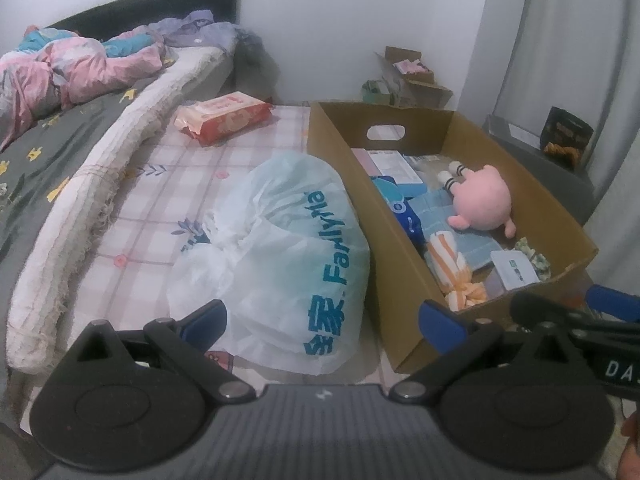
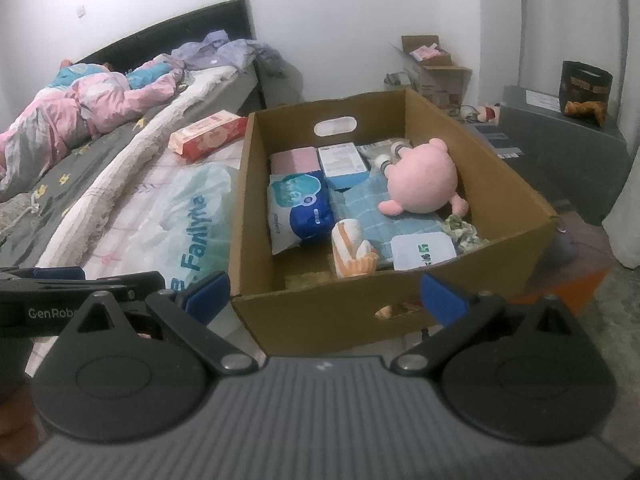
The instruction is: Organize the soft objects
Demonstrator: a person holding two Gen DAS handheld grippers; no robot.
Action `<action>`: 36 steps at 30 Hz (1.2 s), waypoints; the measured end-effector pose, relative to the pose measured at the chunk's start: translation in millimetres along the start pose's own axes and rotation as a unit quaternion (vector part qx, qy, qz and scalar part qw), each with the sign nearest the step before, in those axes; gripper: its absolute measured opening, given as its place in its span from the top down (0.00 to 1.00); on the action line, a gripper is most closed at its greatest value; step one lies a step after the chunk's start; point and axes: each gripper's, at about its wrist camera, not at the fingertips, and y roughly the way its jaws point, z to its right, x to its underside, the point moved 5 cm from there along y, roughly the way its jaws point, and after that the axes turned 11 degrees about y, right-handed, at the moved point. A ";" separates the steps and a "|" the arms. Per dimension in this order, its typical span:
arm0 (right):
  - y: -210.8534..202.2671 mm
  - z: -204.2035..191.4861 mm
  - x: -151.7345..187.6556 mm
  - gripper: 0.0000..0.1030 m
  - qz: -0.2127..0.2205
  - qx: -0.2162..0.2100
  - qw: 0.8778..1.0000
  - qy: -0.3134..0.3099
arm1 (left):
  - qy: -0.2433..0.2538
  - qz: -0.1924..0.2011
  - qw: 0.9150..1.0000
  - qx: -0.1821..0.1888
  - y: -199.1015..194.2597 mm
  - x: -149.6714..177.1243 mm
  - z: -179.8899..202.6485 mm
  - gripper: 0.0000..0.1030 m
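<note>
A cardboard box point(image 1: 404, 276) point(image 2: 304, 316) stands on the plaid mat. In it lie a pink plush point(image 1: 482, 198) point(image 2: 424, 184), a blue checked cloth point(image 2: 360, 208), an orange-striped rolled towel point(image 2: 352, 250) and a blue-white soft pack point(image 2: 298, 206). A white plastic bag point(image 1: 288, 256) point(image 2: 192, 216) lies left of the box. A red wipes pack point(image 1: 224, 116) point(image 2: 208, 132) lies farther back. My left gripper point(image 1: 324, 320) is open and empty, just before the bag. My right gripper point(image 2: 326, 294) is open and empty at the box's near wall.
A bed with pink bedding point(image 1: 76, 68) point(image 2: 92, 104) runs along the left. Small cartons point(image 1: 412, 76) point(image 2: 436, 68) stand at the back wall. A grey case point(image 2: 560, 148) with a dark bag on it stands at the right.
</note>
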 end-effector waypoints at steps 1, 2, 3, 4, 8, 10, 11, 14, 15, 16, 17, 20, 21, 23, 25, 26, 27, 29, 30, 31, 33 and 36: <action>0.0 0.9 -0.4 0.01 -0.001 0.001 1.000 0.000 | 0.000 -0.001 1.000 0.001 0.4 0.1 1.0 0.00; -0.2 1.8 0.0 0.01 -0.002 0.002 1.000 0.000 | 0.001 -0.002 1.000 0.002 0.7 0.4 1.9 0.00; -0.5 2.6 0.2 0.01 -0.003 0.003 1.000 0.000 | 0.001 -0.004 1.000 0.002 1.0 0.0 2.6 0.01; -0.7 3.2 0.2 0.01 -0.004 0.004 1.000 0.001 | 0.001 -0.005 1.000 0.003 1.3 -0.1 3.1 0.01; 0.4 6.7 -1.6 0.01 -0.008 0.005 1.000 0.003 | 0.001 -0.010 1.000 0.006 3.1 -0.7 4.7 0.00; 1.3 7.8 -2.7 0.01 -0.010 0.006 1.000 0.004 | 0.001 -0.013 1.000 0.007 4.3 -1.2 4.9 0.00; 1.4 8.1 -2.7 0.01 -0.011 0.006 1.000 0.004 | 0.001 -0.013 1.000 0.007 4.4 -1.2 5.2 0.00; 2.4 9.5 -4.2 0.01 -0.013 0.006 1.000 0.004 | 0.001 -0.015 1.000 0.008 4.9 -1.5 6.2 0.01; 2.5 9.8 -4.4 0.01 -0.014 0.007 1.000 0.005 | 0.001 -0.015 1.000 0.008 5.2 -1.9 5.9 0.01; 2.5 10.1 -4.5 0.01 -0.014 0.007 1.000 0.005 | 0.001 -0.015 1.000 0.008 5.2 -1.9 6.0 0.01; 2.7 10.3 -4.9 0.01 -0.014 0.007 1.000 0.005 | 0.001 -0.015 1.000 0.008 5.3 -2.0 6.1 0.01; 2.7 10.3 -4.9 0.01 -0.014 0.007 1.000 0.005 | 0.001 -0.015 1.000 0.008 5.3 -2.1 6.1 0.01; 2.6 10.2 -4.9 0.01 -0.014 0.007 1.000 0.005 | 0.001 -0.016 1.000 0.008 5.3 -2.1 6.1 0.01; 2.6 10.2 -5.0 0.01 -0.014 0.007 1.000 0.005 | 0.001 -0.016 1.000 0.009 5.8 -1.8 5.9 0.00; 2.6 10.0 -5.0 0.01 -0.014 0.007 1.000 0.005 | 0.001 -0.016 1.000 0.008 5.7 -1.9 5.8 0.00; 2.6 10.0 -5.0 0.01 -0.014 0.007 1.000 0.005 | 0.001 -0.016 1.000 0.009 5.8 -1.9 5.7 0.01; 2.6 10.1 -5.1 0.01 -0.014 0.007 1.000 0.005 | 0.001 -0.016 1.000 0.009 5.7 -1.9 5.7 0.01; 2.8 10.0 -5.1 0.01 -0.014 0.007 1.000 0.005 | 0.001 -0.016 1.000 0.009 5.7 -1.9 5.6 0.00; 2.7 10.0 -5.2 0.01 -0.014 0.007 1.000 0.005 | 0.001 -0.016 1.000 0.009 5.7 -1.9 5.6 0.00; 2.7 10.0 -5.2 0.01 -0.014 0.007 1.000 0.005 | 0.001 -0.016 1.000 0.009 5.7 -1.9 5.6 0.00; 2.6 10.0 -5.1 0.01 -0.014 0.007 1.000 0.005 | 0.000 -0.016 1.000 0.009 5.6 -1.9 5.5 0.00; 2.6 10.0 -4.9 0.01 -0.015 0.007 1.000 0.005 | 0.001 -0.016 1.000 0.009 5.5 -1.8 5.3 0.00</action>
